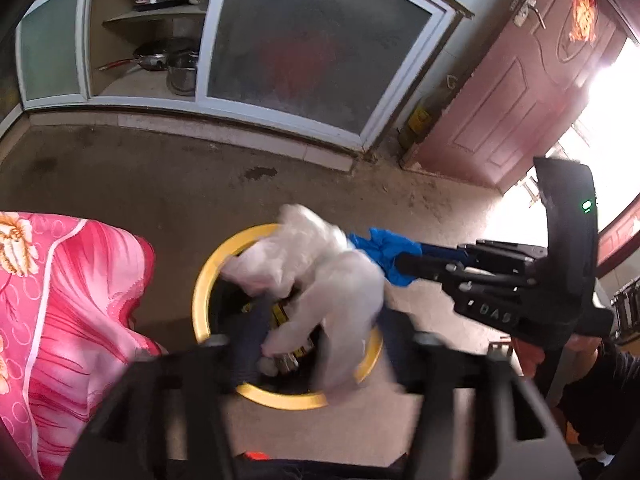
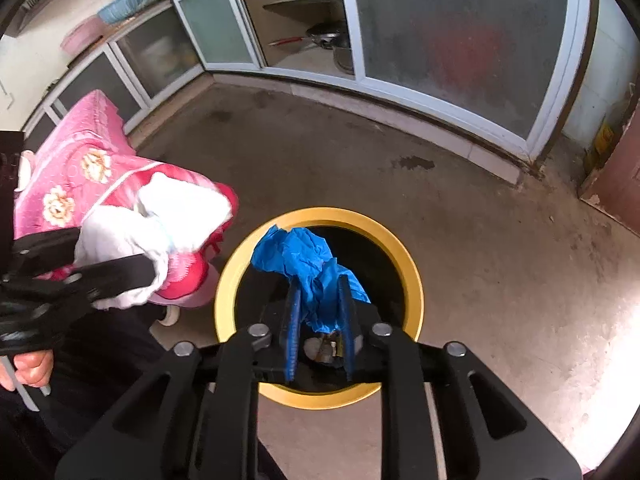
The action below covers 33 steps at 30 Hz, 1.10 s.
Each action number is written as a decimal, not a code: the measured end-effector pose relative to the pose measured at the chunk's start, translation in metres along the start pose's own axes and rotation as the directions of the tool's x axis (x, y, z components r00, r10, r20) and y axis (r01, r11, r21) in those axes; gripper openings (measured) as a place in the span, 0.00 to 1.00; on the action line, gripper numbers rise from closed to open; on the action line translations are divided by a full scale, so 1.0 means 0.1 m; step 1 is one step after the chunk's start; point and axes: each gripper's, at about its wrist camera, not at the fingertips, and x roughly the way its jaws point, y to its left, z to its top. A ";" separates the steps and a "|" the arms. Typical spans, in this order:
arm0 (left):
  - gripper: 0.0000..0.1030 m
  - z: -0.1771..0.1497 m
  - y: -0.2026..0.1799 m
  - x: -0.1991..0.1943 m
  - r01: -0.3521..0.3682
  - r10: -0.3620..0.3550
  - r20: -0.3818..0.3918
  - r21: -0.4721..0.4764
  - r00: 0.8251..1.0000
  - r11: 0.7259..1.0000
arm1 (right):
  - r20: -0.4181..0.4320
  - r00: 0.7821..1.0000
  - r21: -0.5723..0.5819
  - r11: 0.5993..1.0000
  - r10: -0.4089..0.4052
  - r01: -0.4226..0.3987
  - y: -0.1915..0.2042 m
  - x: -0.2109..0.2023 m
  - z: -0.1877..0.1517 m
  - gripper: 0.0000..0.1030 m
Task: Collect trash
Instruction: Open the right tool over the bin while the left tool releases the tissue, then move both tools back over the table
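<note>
Blue crumpled wrapper (image 2: 310,268) between right claw (image 2: 320,300) fingers, directly above yellow-rimmed bin (image 2: 416,280), jaws narrow and loosening, grip uncertain. White tissue wad (image 1: 316,276) over same bin mouth, spilling past left claw (image 1: 316,344), jaws wide, nothing pinched. Both drops straight down; right claw better centred over the opening. Wrapper thin, creased, plasticky; tissue soft, limp, shapeless. Bin round, dark inside, cans at bottom. Pink floral cloth (image 1: 60,300) beside bin, bare concrete floor (image 1: 160,184).

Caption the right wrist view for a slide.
Right gripper holds crumpled blue trash over the yellow-rimmed bin.
</note>
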 end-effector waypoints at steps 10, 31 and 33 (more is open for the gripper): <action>0.84 0.00 0.09 -0.35 0.052 -0.046 0.075 -0.075 0.996 0.996 | 0.070 0.995 0.078 0.994 -0.077 0.071 -0.28 -0.26 0.03 0.50; 0.92 -1.34 0.60 -3.16 -0.339 0.471 0.364 -0.371 0.803 0.865 | 0.337 0.908 -0.326 0.936 0.249 -0.136 1.49 -1.10 0.63 0.71; 0.92 -1.57 0.71 -3.45 -0.408 0.564 0.349 -0.428 0.748 0.806 | 0.327 0.897 -0.388 0.908 0.298 -0.160 1.87 -1.07 0.67 0.71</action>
